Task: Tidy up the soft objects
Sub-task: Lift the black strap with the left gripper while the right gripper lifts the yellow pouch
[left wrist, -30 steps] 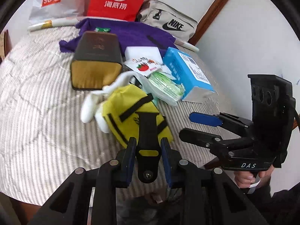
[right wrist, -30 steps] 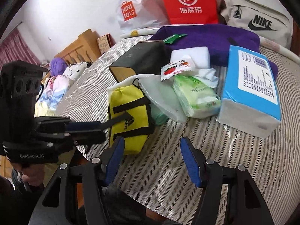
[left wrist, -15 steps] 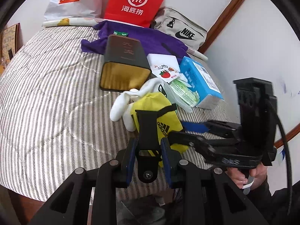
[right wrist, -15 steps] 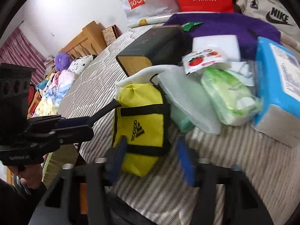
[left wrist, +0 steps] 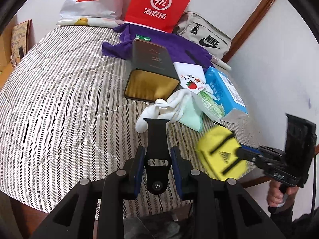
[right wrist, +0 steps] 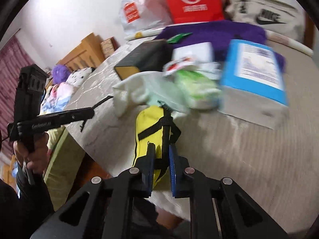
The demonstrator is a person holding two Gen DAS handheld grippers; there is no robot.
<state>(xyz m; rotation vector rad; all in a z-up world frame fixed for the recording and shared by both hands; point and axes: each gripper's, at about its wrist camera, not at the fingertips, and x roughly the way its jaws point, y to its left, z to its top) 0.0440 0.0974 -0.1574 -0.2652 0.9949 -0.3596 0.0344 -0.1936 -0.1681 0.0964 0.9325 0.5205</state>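
on one striped bed [left wrist: 59, 103], right tongs [right wrist: 161, 160] just closed, pinching one yellow bag [right wrist: 151, 127]; left tongs [left wrist: 157, 165] clamp one black strap [left wrist: 157, 137].

A bed covered in a grey-and-white striped quilted spread [left wrist: 59, 107] carries a purple cloth [left wrist: 171, 43] at its far end, a dark rectangular tin with a gold base [left wrist: 153, 69], a white sock [left wrist: 159, 111], a pale green cloth [left wrist: 191, 117] and a blue tissue pack [left wrist: 225, 89].

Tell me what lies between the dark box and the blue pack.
A tomato-printed white sachet atop a white box, seen in the left wrist view.
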